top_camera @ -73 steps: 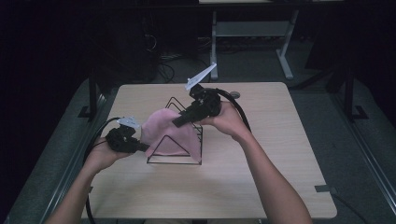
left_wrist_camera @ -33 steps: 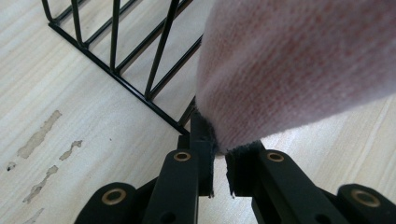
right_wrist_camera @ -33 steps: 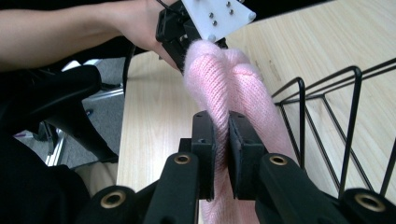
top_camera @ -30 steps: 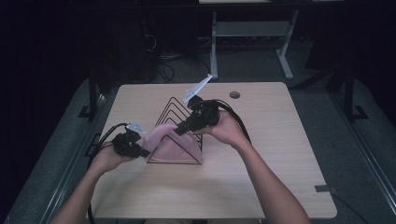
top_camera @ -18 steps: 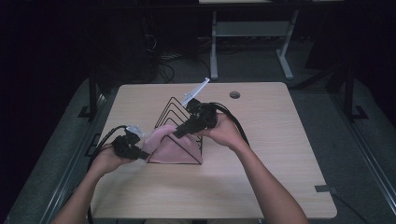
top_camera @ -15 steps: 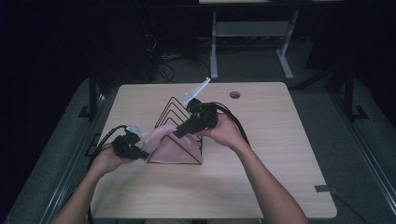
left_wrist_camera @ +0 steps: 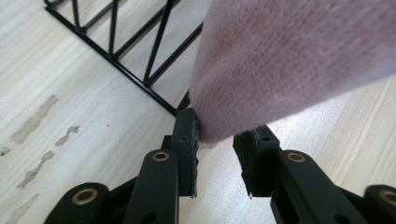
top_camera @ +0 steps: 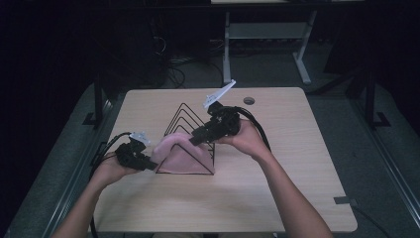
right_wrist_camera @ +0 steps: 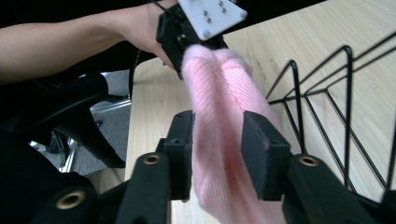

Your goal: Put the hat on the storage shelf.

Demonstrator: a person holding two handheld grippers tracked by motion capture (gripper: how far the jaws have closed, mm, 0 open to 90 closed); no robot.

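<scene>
A pink knitted cloth [top_camera: 174,154] lies draped over the front triangle of a black wire rack [top_camera: 184,104] on the wooden table [top_camera: 257,198]. My left gripper [top_camera: 146,164] is at the cloth's left end, low by the table. In the left gripper view the cloth's tip [left_wrist_camera: 289,60] sits between the pads of that gripper [left_wrist_camera: 215,127], beside the rack's base wire [left_wrist_camera: 112,60]. My right gripper [top_camera: 194,140] is over the rack's top. In the right gripper view, that gripper [right_wrist_camera: 217,123] has its pads pressed on both sides of the folded cloth [right_wrist_camera: 224,88].
A round cable hole [top_camera: 249,100] is in the table's far side, and a strip of tape [top_camera: 344,201] lies near the right front corner. Rack wires [right_wrist_camera: 348,93] stand just right of my right gripper. A desk frame [top_camera: 228,44] stands beyond the table.
The cloth, held higher above the rack 2.4 s ago, has come down over the front triangle. Both grippers moved lower and leftward. Little has moved in the last half second.
</scene>
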